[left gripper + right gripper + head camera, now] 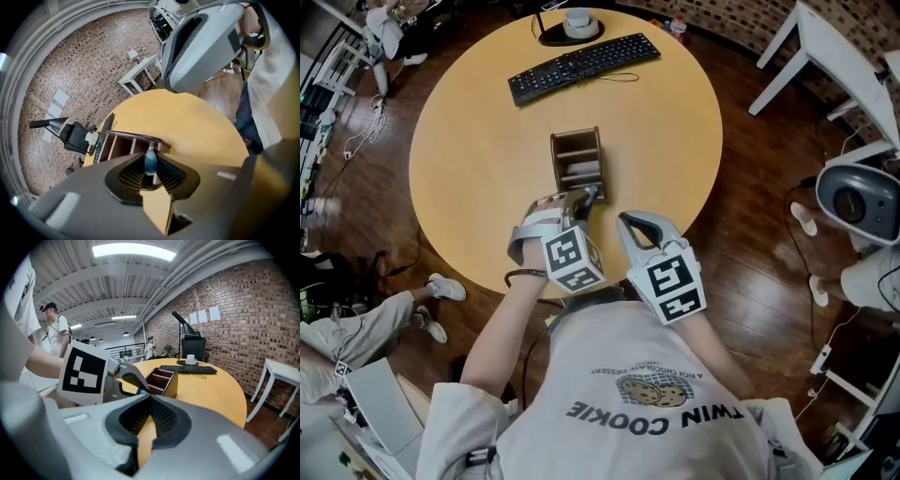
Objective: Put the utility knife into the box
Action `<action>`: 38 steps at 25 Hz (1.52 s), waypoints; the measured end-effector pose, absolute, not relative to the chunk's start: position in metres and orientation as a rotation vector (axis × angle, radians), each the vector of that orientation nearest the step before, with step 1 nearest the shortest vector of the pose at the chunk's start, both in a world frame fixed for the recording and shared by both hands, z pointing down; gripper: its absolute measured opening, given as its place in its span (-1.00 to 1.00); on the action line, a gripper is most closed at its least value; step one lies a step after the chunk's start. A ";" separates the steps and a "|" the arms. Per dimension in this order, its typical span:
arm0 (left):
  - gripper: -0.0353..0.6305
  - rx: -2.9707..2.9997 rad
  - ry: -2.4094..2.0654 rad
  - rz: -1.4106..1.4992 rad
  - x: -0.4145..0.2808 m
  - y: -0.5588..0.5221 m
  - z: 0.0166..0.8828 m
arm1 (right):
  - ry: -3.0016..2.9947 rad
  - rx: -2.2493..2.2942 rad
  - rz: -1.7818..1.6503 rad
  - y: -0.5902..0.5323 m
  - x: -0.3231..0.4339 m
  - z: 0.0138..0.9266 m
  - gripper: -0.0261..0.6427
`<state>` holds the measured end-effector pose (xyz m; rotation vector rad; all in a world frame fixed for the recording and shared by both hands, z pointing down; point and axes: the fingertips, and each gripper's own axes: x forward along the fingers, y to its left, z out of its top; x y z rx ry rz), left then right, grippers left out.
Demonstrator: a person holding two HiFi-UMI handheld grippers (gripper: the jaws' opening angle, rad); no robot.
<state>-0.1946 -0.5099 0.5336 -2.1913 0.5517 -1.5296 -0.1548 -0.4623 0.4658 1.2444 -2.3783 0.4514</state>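
Observation:
The utility knife (150,161), blue at its end, stands upright between the pads of my left gripper (151,172), which is shut on it. In the head view the left gripper (587,200) holds the knife (592,193) just at the near end of the brown wooden box (555,165), an open box with dividers on the round table (478,159). From the left gripper view, the box (133,138) lies right behind the knife. My right gripper (625,221) hovers beside the left one, to its right, shut with nothing in it (149,399).
A black keyboard (583,67) lies at the far side of the table, with a desk lamp base and a white cup (578,22) behind it. A white table (825,56) stands off to the right. People's legs and cables occupy the floor at left.

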 end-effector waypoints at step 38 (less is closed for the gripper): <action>-0.43 -2.305 0.901 -1.520 -0.196 -0.483 0.521 | -2.478 1.101 0.454 -0.420 -0.137 0.455 -0.92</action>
